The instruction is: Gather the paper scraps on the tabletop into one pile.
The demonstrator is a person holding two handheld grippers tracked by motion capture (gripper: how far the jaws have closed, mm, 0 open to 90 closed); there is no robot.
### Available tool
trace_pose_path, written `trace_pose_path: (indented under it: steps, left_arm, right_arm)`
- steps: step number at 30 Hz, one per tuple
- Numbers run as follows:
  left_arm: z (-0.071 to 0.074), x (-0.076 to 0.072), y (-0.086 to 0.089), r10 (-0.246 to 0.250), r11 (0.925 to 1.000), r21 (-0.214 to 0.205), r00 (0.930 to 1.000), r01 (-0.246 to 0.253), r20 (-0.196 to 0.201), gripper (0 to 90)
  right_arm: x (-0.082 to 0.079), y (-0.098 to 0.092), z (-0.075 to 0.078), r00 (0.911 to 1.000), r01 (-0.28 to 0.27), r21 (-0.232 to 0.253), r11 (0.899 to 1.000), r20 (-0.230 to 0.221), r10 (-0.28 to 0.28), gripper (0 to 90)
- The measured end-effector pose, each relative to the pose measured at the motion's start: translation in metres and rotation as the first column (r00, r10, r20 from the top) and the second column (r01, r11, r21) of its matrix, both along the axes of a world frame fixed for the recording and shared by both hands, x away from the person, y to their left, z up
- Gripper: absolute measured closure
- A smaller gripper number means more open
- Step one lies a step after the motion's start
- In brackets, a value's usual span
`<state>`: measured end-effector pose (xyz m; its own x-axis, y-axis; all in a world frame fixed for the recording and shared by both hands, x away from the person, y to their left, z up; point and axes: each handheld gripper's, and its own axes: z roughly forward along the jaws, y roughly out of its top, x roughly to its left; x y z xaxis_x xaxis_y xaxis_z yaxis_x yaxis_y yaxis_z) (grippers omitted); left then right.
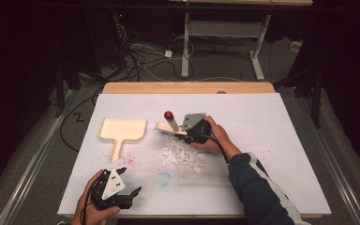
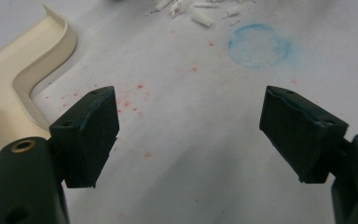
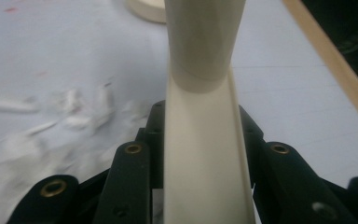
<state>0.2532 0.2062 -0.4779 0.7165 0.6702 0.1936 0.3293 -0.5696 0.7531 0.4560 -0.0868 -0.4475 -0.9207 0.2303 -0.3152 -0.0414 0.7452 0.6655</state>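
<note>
1. Gripping a cream brush (image 1: 168, 125) by its handle: right gripper (image 1: 191, 133) closed on it, jaws clamped either side of the handle (image 3: 205, 154) in the right gripper view.
2. Red-tipped end (image 1: 168, 115) up, brush just beyond the pile of white scraps (image 1: 183, 156), at its far edge.
3. Blurred white scraps (image 3: 51, 126) left of the handle in the right gripper view.
4. Left of the scraps, well apart: cream dustpan (image 1: 122, 131), flat, handle toward the near edge.
5. Between dustpan and scraps: red specks (image 1: 130, 160).
6. Near side of the scraps: blue ring stain (image 1: 163, 178).
7. Left gripper (image 1: 132, 194) nearer still, left of the stain, resting low, jaws wide apart, nothing between them; dustpan (image 2: 14, 79) beside its jaw.
8. All on a white sheet (image 1: 272, 131).
</note>
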Motion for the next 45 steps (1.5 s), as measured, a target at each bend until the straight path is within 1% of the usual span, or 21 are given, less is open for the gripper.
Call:
trace_pose_path:
  steps: [2, 3, 6, 10, 13, 16, 19, 22, 24, 27, 29, 32, 33, 35, 37, 38, 40, 41, 42, 44, 45]
  left_arm:
    - [0.0, -0.001, -0.001, 0.003, 1.0, 0.005, 1.0, -0.003, -0.001, 18.7]
    - [-0.001, -0.002, -0.001, 0.005, 1.0, 0.002, 0.9999, -0.005, -0.013, 18.8]
    - [0.0, -0.003, -0.001, 0.007, 1.0, 0.006, 0.9999, -0.007, -0.012, 18.7]
    - [0.001, -0.004, 0.0, 0.015, 0.9998, -0.011, 0.9998, -0.015, -0.012, 18.7]
    - [0.002, -0.004, 0.0, 0.015, 0.9996, -0.024, 0.9998, -0.016, -0.014, 18.7]
    - [0.002, -0.004, -0.002, 0.013, 0.9998, -0.015, 0.9998, -0.013, -0.012, 18.7]
    - [0.003, -0.003, -0.003, 0.017, 0.9998, -0.012, 0.9998, -0.017, -0.013, 18.7]
    - [0.004, -0.002, -0.005, 0.02, 0.9995, -0.023, 0.9997, -0.02, -0.013, 18.6]
    - [0.004, -0.002, -0.006, 0.015, 0.9998, -0.014, 0.9998, -0.015, -0.012, 18.6]
    - [0.003, -0.001, -0.007, 0.011, 0.9999, -0.008, 0.9998, -0.011, -0.015, 18.6]
    - [0.003, -0.001, -0.007, 0.009, 0.9999, -0.012, 0.9999, -0.009, -0.012, 18.6]
    - [0.004, -0.001, -0.007, 0.007, 0.9999, -0.007, 0.9999, -0.007, -0.009, 18.6]
    - [0.003, -0.001, -0.008, 0.005, 1.0, -0.003, 1.0, -0.005, -0.008, 18.6]
    - [0.004, 0.0, -0.008, 0.001, 1.0, 0.008, 1.0, -0.001, 0.003, 18.6]
    - [0.004, -0.001, -0.009, 0.0, 1.0, 0.006, 1.0, 0.0, -0.004, 18.6]
    - [0.004, 0.0, -0.009, -0.001, 1.0, 0.007, 1.0, 0.001, -0.004, 18.6]
    - [0.004, 0.0, -0.009, -0.007, 0.9998, 0.016, 1.0, 0.007, 0.005, 18.6]
    - [0.004, 0.001, -0.01, -0.009, 0.9998, 0.017, 0.9999, 0.008, 0.006, 18.6]
    - [0.003, 0.0, -0.01, -0.006, 0.9999, 0.008, 1.0, 0.006, -0.005, 18.5]
    - [0.004, 0.001, -0.011, -0.01, 0.9999, 0.014, 0.9999, 0.01, 0.006, 18.6]
    - [0.003, 0.002, -0.011, -0.013, 0.9998, 0.015, 0.9999, 0.013, 0.005, 18.6]
  right_arm:
    - [-0.009, -0.006, 0.003, 0.9984, -0.056, -0.008, 0.998, -0.003, 0.056, 67.9]
    - [-0.014, -0.011, 0.005, 0.9949, -0.098, -0.014, 0.995, -0.025, 0.098, 67.9]
    - [-0.026, -0.021, 0.009, 0.9872, -0.157, -0.025, 0.987, -0.033, 0.156, 68.0]
    - [-0.043, -0.036, 0.015, 0.9865, -0.162, 0.0, 0.987, -0.021, 0.162, 68.2]
    - [-0.054, -0.043, 0.019, 0.9916, -0.129, 0.015, 0.991, 0.01, 0.129, 68.2]
    - [-0.063, -0.051, 0.024, 0.9958, -0.082, 0.042, 0.996, 0.045, 0.08, 68.2]
    - [-0.069, -0.057, 0.03, 0.9973, -0.008, 0.074, 0.997, 0.074, 0.002, 68.2]
    - [-0.075, -0.063, 0.04, 0.9917, 0.081, 0.08, 0.993, 0.093, -0.089, 68.1]
    - [-0.077, -0.068, 0.047, 0.9893, 0.108, 0.067, 0.992, 0.09, -0.114, 68.2]
    - [-0.081, -0.079, 0.055, 0.9826, 0.164, 0.084, 0.983, 0.075, -0.17, 68.2]
    - [-0.083, -0.088, 0.058, 0.9739, 0.214, 0.096, 0.972, 0.057, -0.22, 68.1]
    - [-0.087, -0.101, 0.057, 0.9534, 0.295, 0.103, 0.95, 0.034, -0.3, 68.1]
    - [-0.089, -0.106, 0.055, 0.9497, 0.309, 0.108, 0.945, 0.017, -0.313, 68.1]
    - [-0.093, -0.113, 0.046, 0.933, 0.359, 0.117, 0.926, -0.021, -0.359, 68.2]
    - [-0.096, -0.118, 0.036, 0.9223, 0.386, 0.086, 0.918, -0.015, -0.386, 68.1]
    - [-0.098, -0.12, 0.032, 0.9126, 0.409, 0.074, 0.91, -0.019, -0.408, 68.1]
    - [-0.099, -0.125, 0.024, 0.9014, 0.433, 0.075, 0.898, -0.04, -0.431, 68.1]
    - [-0.098, -0.127, 0.019, 0.8909, 0.454, 0.062, 0.889, -0.044, -0.452, 68.1]
    - [-0.099, -0.129, 0.016, 0.8746, 0.485, 0.059, 0.873, -0.047, -0.483, 68.0]
    - [-0.098, -0.134, 0.014, 0.8617, 0.507, 0.08, 0.858, -0.064, -0.503, 68.1]
    - [-0.097, -0.136, 0.014, 0.8499, 0.527, 0.084, 0.846, -0.068, -0.523, 68.1]
